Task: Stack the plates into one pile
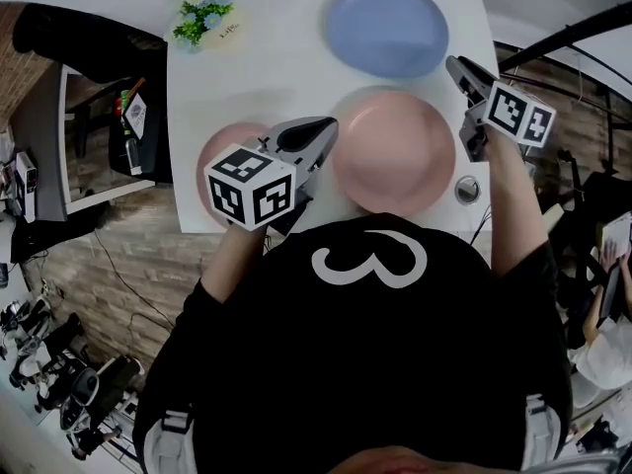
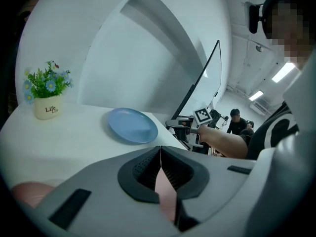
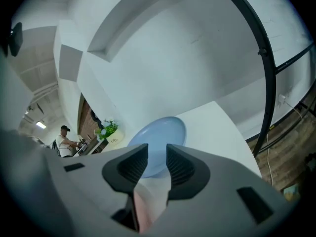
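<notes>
None of the three plates is stacked yet: the blue plate (image 1: 385,28) sits at the far side of the table (image 1: 257,77), the big pink plate (image 1: 393,151) lies just short of it, and the small pink plate (image 1: 225,144) is to the left, half hidden under my left arm. My right hand-held gripper (image 1: 456,65) is released, its jaws apart with nothing between the pads. In its own view the gap (image 3: 157,154) frames the blue plate (image 3: 165,127) straight ahead and slightly below, with pink showing under the jaws. From the head view its tip hangs just beside the blue plate's near right rim, so the right hand is clearly the nearer one for that plate. The plate is round, so I judge the approach only needs to come in low over that rim. My left hand-held gripper (image 1: 321,126) is clenched on nothing, tips meeting (image 2: 160,149). It hovers between the two pink plates and points toward the blue plate (image 2: 132,126), which is well apart from it. The plant (image 1: 205,10) stands clear at the far left corner.
</notes>
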Demonstrator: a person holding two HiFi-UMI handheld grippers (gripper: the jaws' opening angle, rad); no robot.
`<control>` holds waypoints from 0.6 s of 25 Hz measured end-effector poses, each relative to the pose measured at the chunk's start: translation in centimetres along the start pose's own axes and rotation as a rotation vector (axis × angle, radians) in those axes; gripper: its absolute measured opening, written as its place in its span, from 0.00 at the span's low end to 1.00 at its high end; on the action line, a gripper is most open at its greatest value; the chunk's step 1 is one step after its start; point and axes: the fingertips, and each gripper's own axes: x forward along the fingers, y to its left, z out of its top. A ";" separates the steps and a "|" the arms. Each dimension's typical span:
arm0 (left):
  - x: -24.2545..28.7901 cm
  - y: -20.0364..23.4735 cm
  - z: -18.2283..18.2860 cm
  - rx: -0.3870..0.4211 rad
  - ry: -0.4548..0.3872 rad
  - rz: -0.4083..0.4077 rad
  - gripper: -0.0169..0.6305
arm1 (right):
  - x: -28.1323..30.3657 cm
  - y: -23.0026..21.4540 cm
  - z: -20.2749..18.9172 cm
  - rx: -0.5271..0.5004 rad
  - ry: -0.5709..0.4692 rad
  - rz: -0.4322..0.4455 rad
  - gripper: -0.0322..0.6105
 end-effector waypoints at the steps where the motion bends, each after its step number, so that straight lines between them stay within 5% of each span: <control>1: 0.1 0.3 0.0 -0.005 0.001 -0.004 0.05 | 0.6 -0.6 0.2 0.000 0.004 -0.021 0.22; 15: 0.1 5.5 0.1 -0.091 -0.079 0.018 0.05 | 6.7 -6.6 0.5 0.062 0.053 -0.250 0.26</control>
